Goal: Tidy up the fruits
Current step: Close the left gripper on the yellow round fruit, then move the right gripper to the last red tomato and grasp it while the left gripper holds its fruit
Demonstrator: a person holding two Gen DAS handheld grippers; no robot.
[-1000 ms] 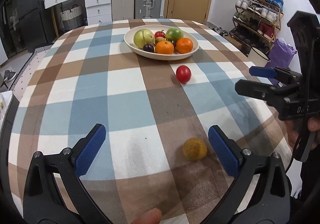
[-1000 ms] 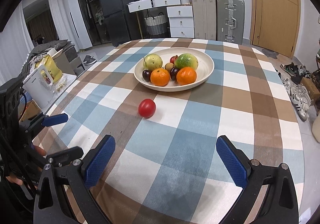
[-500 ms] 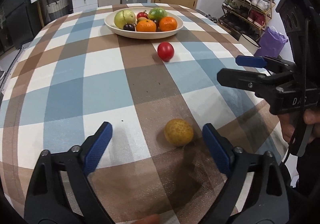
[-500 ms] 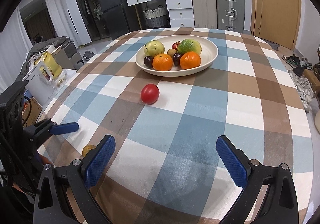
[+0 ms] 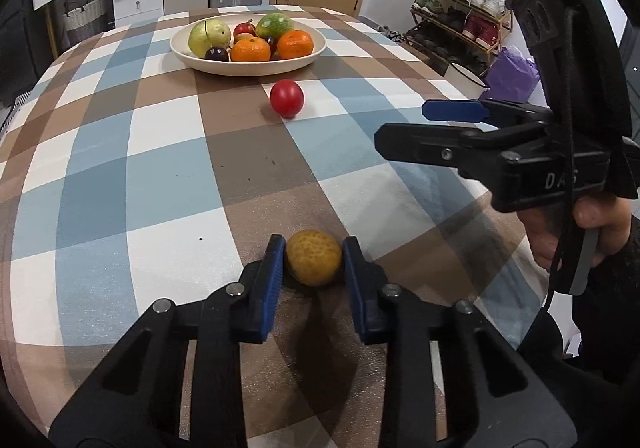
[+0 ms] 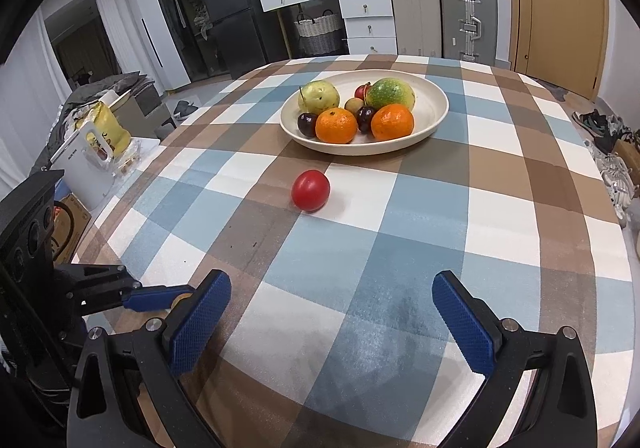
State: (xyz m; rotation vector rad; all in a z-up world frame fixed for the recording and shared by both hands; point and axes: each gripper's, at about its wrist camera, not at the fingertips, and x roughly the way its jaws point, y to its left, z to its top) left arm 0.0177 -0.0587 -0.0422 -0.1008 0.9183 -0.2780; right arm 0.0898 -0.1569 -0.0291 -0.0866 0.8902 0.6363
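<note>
A small bumpy yellow fruit (image 5: 314, 262) lies on the checked tablecloth near the table's front edge. My left gripper (image 5: 313, 248) has its jaws closing on it, with both blue pads against its sides. In the right wrist view the yellow fruit (image 6: 181, 298) just peeks out beside the left gripper (image 6: 160, 296). A red tomato (image 5: 286, 98) (image 6: 311, 190) lies alone mid-table. Behind it stands a cream bowl (image 5: 256, 70) (image 6: 436, 116) with oranges, plums and green fruits. My right gripper (image 6: 331, 284) (image 5: 404, 124) hangs open over bare cloth, with nothing between its fingers.
A hand (image 5: 592, 220) holds the right gripper at the table's right side. Off the table stand a shoe rack (image 5: 460, 8) and a purple bag (image 5: 512, 72) to the right. Suitcases (image 6: 468, 16), white drawers (image 6: 368, 20) and a fridge (image 6: 232, 0) line the far wall.
My left gripper came forward and down over the yellow fruit, and its jaws went from wide open to pressed against the fruit. The right gripper has stayed put and open.
</note>
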